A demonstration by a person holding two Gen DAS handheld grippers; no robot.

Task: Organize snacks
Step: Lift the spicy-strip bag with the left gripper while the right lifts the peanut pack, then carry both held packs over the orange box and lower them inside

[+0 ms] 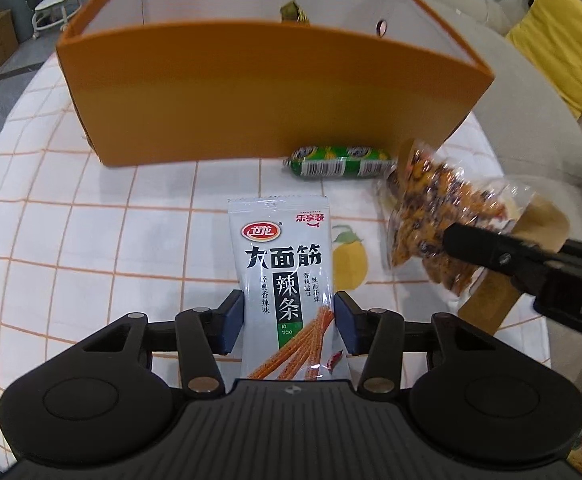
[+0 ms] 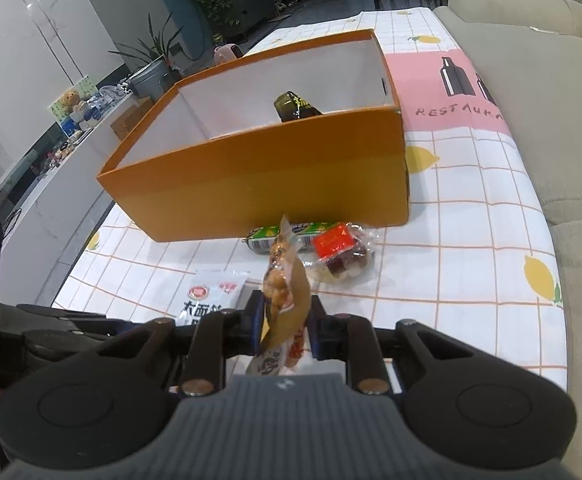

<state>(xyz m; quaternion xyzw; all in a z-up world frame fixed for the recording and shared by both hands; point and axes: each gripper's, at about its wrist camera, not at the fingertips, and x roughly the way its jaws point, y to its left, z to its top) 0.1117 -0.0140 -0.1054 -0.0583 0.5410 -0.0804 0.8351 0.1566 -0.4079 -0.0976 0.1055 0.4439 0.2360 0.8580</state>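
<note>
Right now my right tongs (image 2: 283,316) are clamped tight on a clear packet of brown, speckled snack (image 2: 281,280), lifted off the worktop (image 2: 451,280) and standing edge-up between the pads. In my left wrist view that same packet (image 1: 431,216) hangs at about three o'clock, well clear of the cloth. My left tongs (image 1: 287,324) stand about half open around the lower end of a white spicy-strip packet (image 1: 283,280) lying flat on the checked cloth; the blue pads (image 1: 235,326) sit just beside its edges, and I cannot tell whether they press on it. At twelve o'clock stands the orange box (image 1: 251,100), with one dark wrapped snack (image 2: 295,106) inside. A green sausage (image 1: 339,162) lies against the box's near wall, and a clear bag with a red label (image 2: 343,256) lies just beside it.
</note>
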